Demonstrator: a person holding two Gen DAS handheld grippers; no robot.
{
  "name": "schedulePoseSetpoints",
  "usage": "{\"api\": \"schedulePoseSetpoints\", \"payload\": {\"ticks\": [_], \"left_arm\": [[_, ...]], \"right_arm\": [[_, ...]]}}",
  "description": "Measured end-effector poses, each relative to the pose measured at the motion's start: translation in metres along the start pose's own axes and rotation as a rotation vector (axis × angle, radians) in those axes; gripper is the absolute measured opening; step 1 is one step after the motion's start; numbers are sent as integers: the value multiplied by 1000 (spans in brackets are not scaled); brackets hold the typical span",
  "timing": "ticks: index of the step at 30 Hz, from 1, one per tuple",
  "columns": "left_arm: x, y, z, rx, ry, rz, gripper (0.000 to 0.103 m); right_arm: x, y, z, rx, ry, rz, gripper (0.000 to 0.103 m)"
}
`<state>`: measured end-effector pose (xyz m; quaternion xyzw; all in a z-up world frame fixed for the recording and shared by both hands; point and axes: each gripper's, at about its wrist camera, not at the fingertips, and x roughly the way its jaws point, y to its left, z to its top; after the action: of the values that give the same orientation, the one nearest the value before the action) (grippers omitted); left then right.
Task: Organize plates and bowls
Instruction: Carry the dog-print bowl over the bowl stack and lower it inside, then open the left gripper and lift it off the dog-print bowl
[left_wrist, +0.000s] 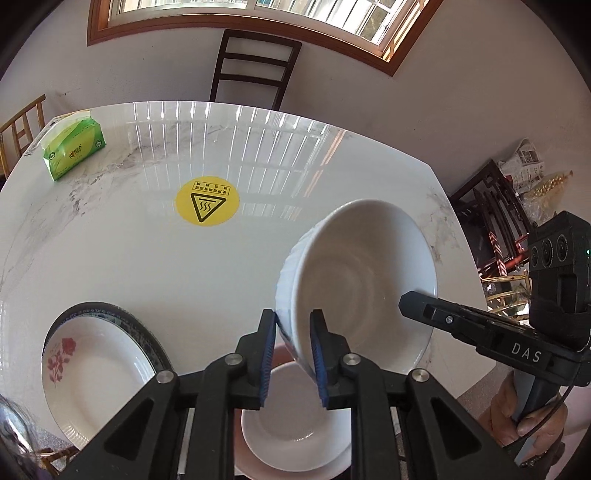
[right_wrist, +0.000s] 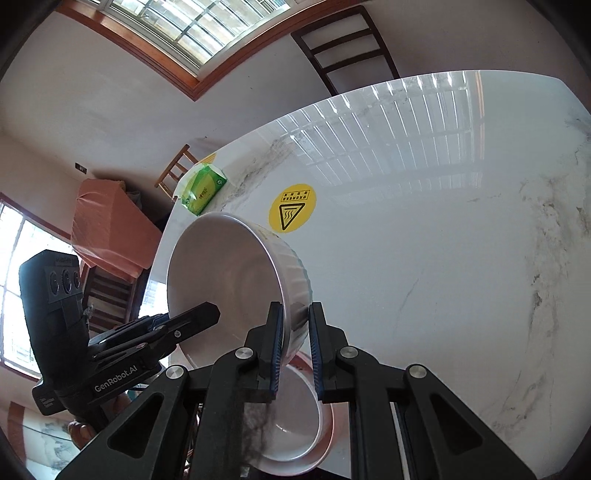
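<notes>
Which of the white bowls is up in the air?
The large ribbed white bowl, tilted and pinched at its rim by both the left gripper and right gripper. The smaller bowl sits below on a pink plate.

A green tissue pack (left_wrist: 74, 147) lies near the far left corner of the white marble table (left_wrist: 155, 258). A round yellow warning sticker (left_wrist: 207, 199) is stuck close to the table's middle. Behind the far edge a dark wooden chair (left_wrist: 255, 70) stands under a wood-framed window (left_wrist: 258, 14).
</notes>
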<state>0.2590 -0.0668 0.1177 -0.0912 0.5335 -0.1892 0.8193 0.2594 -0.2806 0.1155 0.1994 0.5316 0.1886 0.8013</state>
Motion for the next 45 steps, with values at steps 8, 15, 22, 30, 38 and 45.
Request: {"api": "schedulePoseSetpoints", "payload": {"ticks": [8, 15, 22, 30, 38, 45], "left_arm": [[-14, -2, -52, 1, 64, -8, 20], [-4, 4, -84, -19, 130, -11, 20], [9, 11, -97, -40, 168, -1, 19], [17, 16, -96, -53, 189, 1, 19], [20, 15, -96, -40, 191, 14, 20], [17, 11, -95, 2, 163, 33, 34]], "right_arm": [[-9, 9, -52, -19, 35, -10, 14], [-4, 8, -77, -20, 67, -35, 14], [8, 4, -85, -5, 90, -51, 14], [17, 2, -83, 11, 104, -56, 14], [23, -1, -83, 14, 113, -63, 14], [28, -6, -83, 26, 120, -59, 13]]}}
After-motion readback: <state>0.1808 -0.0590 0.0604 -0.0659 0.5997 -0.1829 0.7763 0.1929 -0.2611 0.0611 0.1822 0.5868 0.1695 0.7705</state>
